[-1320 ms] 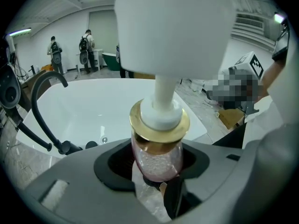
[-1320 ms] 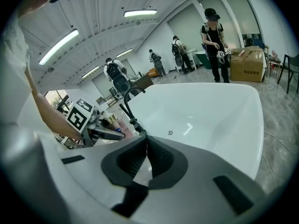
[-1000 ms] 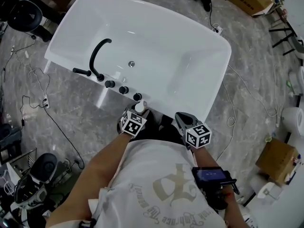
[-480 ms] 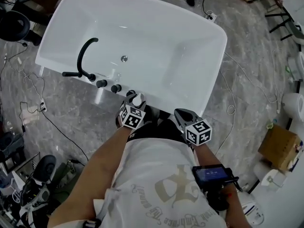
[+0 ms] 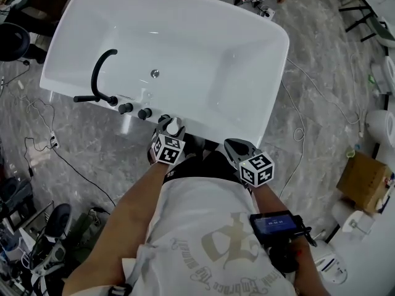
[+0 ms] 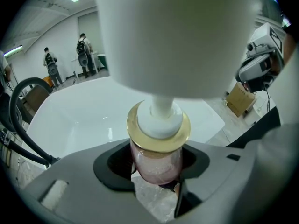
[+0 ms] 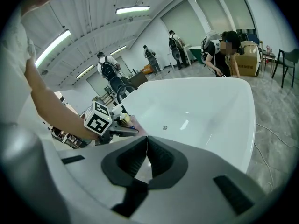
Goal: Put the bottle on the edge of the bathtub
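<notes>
Left gripper view shows my left tongs (image 5: 166, 128) clamped on the pink pump bottle (image 6: 156, 158) at the near bathtub rim (image 5: 276, 79), my right tongs (image 7: 145, 150) closed on nothing, so I judge I next lower it upright and release, though its base is hidden.

Looks like a workshop hall. Bathtub (image 5: 203, 48) stands loose on grey floor (image 5: 111, 147) among cables (image 5: 300, 130), cardboard box (image 5: 364, 180) (strip lights (image 7: 133, 8) overhead).
</notes>
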Motion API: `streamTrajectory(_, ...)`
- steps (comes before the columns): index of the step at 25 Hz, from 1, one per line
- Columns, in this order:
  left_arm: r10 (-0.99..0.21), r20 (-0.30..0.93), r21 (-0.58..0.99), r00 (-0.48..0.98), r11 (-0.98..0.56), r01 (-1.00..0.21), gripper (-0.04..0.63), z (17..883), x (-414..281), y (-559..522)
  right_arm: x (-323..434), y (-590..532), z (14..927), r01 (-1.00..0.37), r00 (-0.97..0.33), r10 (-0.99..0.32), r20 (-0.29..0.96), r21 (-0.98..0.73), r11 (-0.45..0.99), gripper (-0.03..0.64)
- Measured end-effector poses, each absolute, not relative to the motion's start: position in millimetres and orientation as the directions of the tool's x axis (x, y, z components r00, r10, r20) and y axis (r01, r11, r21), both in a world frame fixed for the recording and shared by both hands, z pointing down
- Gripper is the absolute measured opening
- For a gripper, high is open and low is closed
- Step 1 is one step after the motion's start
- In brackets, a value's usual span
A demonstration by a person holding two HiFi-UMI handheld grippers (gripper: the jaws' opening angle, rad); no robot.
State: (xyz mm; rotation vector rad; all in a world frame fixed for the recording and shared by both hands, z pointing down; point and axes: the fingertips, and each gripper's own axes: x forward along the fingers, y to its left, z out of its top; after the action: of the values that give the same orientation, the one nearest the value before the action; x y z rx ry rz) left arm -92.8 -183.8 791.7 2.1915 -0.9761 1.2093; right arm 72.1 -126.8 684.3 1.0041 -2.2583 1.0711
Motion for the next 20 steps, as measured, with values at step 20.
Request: streamTrajectory(20, -0.36, 0.854, 0.07, 0.376, -0.637, -0.768, 0.265, 788.5, -104.9, -165.1, 61.7, -120.6, 682.5, -0.758, -0.642, -0.411, 0.647, -0.459, 0.463, 0.006)
